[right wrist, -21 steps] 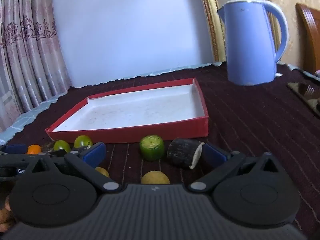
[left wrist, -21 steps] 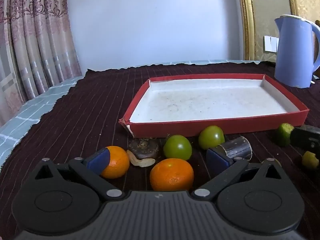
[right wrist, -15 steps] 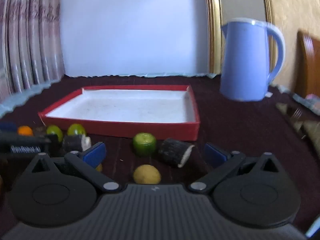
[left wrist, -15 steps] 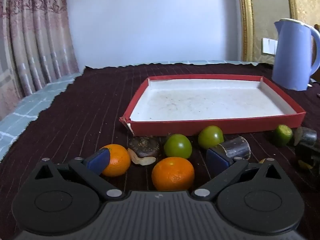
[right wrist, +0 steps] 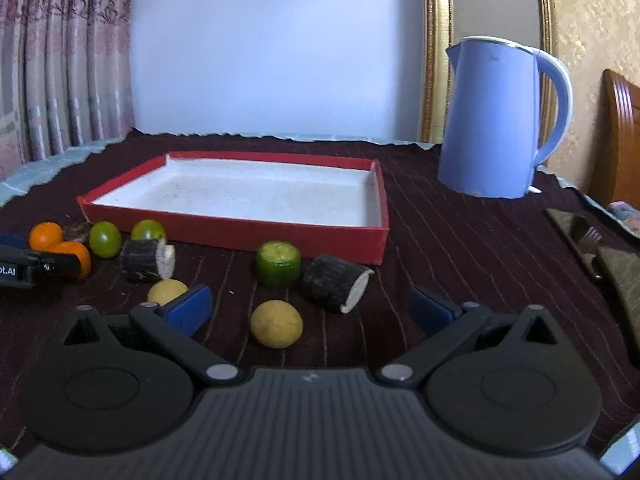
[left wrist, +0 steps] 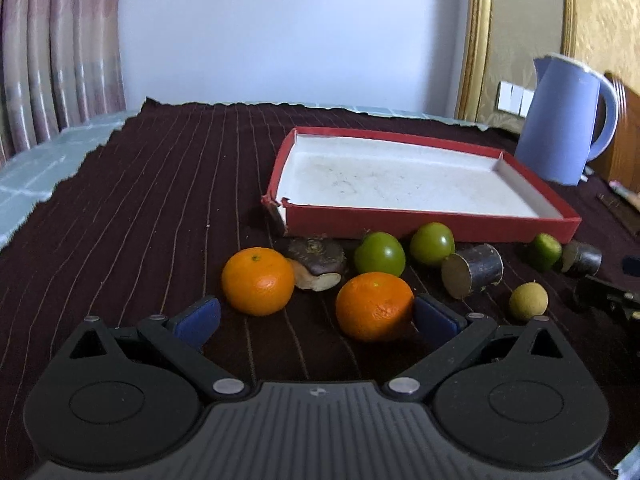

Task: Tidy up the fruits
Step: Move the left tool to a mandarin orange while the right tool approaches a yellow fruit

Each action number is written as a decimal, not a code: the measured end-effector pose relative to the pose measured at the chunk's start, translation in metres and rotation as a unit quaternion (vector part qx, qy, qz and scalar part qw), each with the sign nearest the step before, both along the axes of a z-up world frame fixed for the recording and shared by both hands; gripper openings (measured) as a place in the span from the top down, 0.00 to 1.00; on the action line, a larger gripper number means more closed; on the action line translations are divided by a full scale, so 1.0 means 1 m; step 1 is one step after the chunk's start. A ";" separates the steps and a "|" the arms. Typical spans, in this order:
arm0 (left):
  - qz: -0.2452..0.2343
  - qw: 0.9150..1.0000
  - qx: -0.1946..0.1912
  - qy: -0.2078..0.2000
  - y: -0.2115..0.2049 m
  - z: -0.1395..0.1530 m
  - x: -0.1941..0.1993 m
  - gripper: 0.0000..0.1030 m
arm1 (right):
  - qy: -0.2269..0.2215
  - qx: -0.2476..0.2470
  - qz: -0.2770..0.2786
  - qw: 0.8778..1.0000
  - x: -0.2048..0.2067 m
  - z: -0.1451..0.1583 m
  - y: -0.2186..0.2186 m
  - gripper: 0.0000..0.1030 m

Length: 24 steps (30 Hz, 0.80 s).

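My left gripper (left wrist: pixel 318 318) is open above the dark cloth. Two oranges lie just ahead of it: one (left wrist: pixel 258 280) toward the left finger, the other (left wrist: pixel 374 306) right beside the right pad. Behind them are a brown water chestnut (left wrist: pixel 316 262), two green fruits (left wrist: pixel 379 254) and a dark cane piece (left wrist: pixel 472 270). The red tray (left wrist: pixel 400 222) holds nothing. My right gripper (right wrist: pixel 311 310) is open too. Between its fingers lies a yellow fruit (right wrist: pixel 276 323), with a cut lime (right wrist: pixel 278 263) and a cane piece (right wrist: pixel 336 282) beyond.
A blue kettle (right wrist: pixel 496 120) stands at the back right of the table, past the tray (right wrist: pixel 240 232). A second yellow fruit (right wrist: pixel 167 291) and another cane piece (right wrist: pixel 146 260) lie to the left. Brown flat objects (right wrist: pixel 592 240) lie at the right edge. Curtains hang on the left.
The left gripper has drawn back and to the left, so both oranges now sit ahead of its fingertips. The right view has steadied and shifted slightly. Both grippers stay open.
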State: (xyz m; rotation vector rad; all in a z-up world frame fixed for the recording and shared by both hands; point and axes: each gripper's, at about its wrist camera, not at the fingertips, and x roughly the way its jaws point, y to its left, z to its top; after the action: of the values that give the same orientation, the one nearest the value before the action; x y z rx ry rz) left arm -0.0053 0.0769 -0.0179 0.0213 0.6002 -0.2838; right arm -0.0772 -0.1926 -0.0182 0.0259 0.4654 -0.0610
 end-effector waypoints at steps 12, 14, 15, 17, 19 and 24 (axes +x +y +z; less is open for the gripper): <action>-0.031 0.999 0.019 -0.021 -0.011 0.008 -0.006 0.00 | 0.007 -0.003 0.004 1.000 -0.006 0.003 0.001 0.10; -0.039 0.999 0.022 -0.021 -0.017 0.008 -0.005 0.00 | 0.009 -0.007 0.011 1.000 -0.007 0.003 0.002 0.15; -0.037 0.999 0.026 -0.021 -0.020 0.007 -0.003 0.00 | 0.011 -0.009 0.014 1.000 -0.007 0.002 0.002 0.18; -0.026 0.998 0.041 -0.028 -0.025 0.006 -0.002 0.00 | 0.021 -0.007 0.020 1.000 -0.007 0.001 0.003 0.28; -0.023 0.998 0.054 -0.030 -0.030 0.005 -0.001 0.00 | 0.032 -0.004 0.026 0.999 -0.006 -0.002 0.003 0.37; -0.026 0.997 0.060 -0.029 -0.031 0.005 -0.001 0.00 | 0.043 0.002 0.041 0.998 -0.001 -0.008 0.006 0.55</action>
State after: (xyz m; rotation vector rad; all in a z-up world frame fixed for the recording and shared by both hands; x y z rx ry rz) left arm -0.0062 0.0456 -0.0131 0.1602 0.5583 -0.2975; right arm -0.0781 -0.1865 -0.0260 0.0081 0.5518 0.0197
